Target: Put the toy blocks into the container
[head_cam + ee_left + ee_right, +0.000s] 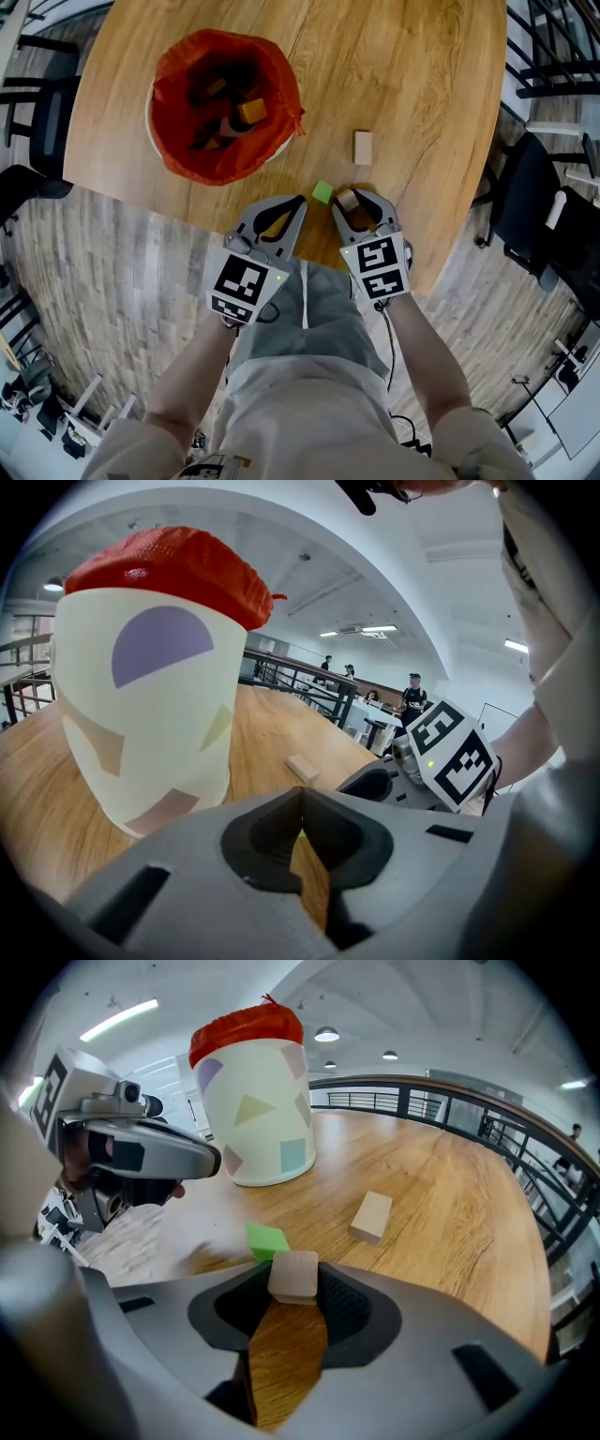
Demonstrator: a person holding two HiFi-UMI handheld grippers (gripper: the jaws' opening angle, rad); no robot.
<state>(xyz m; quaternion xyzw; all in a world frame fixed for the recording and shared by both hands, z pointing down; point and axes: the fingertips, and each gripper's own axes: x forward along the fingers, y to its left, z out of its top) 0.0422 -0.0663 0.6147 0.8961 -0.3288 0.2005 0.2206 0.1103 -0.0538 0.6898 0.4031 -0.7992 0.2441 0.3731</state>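
Observation:
A cream container (153,131) lined with a red bag stands at the table's far left and holds several blocks; it also shows in both gripper views (141,714) (253,1119). A green block (322,192) (266,1239) lies near the table's front edge. To its right a beige block (349,199) (293,1274) rests on the wood, and my right gripper (356,195) (293,1281) is shut on it at the tips. My left gripper (300,200) (300,794) hovers left of the green block, its tips together and empty. A tan block (363,147) (372,1215) (302,767) lies farther out.
The round wooden table (422,94) ends right under both grippers, with the person's lap below the edge. Black chairs stand off the table at the right (534,206) and left (37,112). A railing runs behind the table (450,1101).

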